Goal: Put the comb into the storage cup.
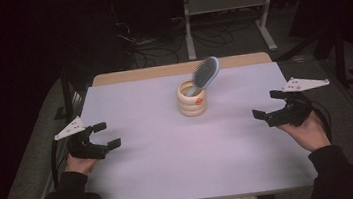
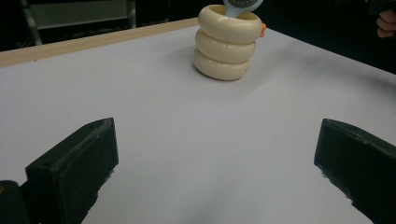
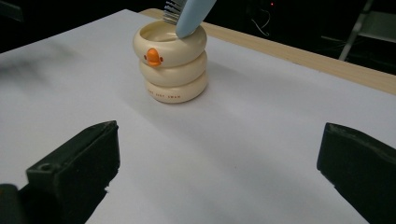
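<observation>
Nearest the high camera, the person's dark sleeves came in over the front edge of the white table (image 1: 172, 170), one hand at each side. At the table's left edge the left gripper (image 1: 102, 135) had its jaws spread wide and held nothing. By the right edge the right gripper (image 1: 270, 106) was just as wide and empty.

Between them, past the middle of the table and toward its far side, stood a cream holder (image 1: 192, 99) made of three stacked rings, with a small orange duck bill on the side facing the right gripper. A light blue hairbrush (image 1: 205, 73) stood in it handle down. Its long axis leaned up and toward the person's right, so the bristled head overhung the rim on that side.

From both grippers the holder lay ahead and inward, well apart from each. The two looked about equally far from it, but I judged the right one better placed, since the brush head tilted its way.

Nothing stood in the way: bare tabletop ran from both pairs of jaws to the holder. Beyond the table a pale strip of wood (image 1: 161, 71) edged the far side, with cables and a metal frame (image 1: 226, 3) on the dark floor behind.
</observation>
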The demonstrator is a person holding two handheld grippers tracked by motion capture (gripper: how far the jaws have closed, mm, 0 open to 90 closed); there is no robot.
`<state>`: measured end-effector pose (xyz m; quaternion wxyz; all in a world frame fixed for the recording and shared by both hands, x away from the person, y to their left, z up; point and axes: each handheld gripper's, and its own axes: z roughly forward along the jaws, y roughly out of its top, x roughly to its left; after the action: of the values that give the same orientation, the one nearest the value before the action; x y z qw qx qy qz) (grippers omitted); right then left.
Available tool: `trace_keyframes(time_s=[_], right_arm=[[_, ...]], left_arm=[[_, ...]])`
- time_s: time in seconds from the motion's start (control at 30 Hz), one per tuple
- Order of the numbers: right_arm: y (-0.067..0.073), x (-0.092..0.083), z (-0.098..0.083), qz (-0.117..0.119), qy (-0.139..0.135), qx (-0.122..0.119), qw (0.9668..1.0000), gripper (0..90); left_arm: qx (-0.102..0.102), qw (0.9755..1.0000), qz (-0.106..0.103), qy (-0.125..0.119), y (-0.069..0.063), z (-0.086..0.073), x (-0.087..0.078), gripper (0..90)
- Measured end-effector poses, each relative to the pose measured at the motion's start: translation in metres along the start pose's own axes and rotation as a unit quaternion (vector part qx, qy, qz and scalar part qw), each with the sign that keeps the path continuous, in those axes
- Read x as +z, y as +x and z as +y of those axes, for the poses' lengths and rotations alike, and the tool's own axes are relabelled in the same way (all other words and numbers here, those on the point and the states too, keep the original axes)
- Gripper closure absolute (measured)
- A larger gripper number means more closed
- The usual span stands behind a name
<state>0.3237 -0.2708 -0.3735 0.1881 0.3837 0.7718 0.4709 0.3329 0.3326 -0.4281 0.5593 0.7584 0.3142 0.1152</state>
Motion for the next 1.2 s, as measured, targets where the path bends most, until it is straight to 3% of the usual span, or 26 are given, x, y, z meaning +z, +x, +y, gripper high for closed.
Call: trace_keyframes(time_s=[0.5, 0.83, 1.0, 1.1, 1.2], right_arm=[[0.011, -0.011, -0.023, 0.007, -0.008, -0.001, 0.9999, 0.0], [0.023, -0.01, -0.046, 0.014, 0.021, -0.001, 0.9997, 0.0], [0.026, -0.012, -0.055, -0.003, 0.024, -0.003, 0.9997, 0.0], [0.025, -0.011, -0.063, -0.022, 0.046, -0.002, 0.9987, 0.0], [0.025, -0.013, -0.064, -0.033, 0.044, -0.004, 0.9985, 0.0]], left_arm=[[0.003, 1.0, 0.002, -0.002, 0.0, -0.001, -0.001, 0.0], [0.002, 1.0, -0.001, -0.001, -0.001, 0.0, -0.001, 0.0], [0.002, 1.0, 0.0, -0.004, -0.001, 0.0, -0.002, 0.0], [0.005, 1.0, -0.002, -0.004, -0.002, 0.0, -0.001, 0.0], [0.007, 0.9999, -0.004, -0.006, -0.003, 0.001, -0.001, 0.0]])
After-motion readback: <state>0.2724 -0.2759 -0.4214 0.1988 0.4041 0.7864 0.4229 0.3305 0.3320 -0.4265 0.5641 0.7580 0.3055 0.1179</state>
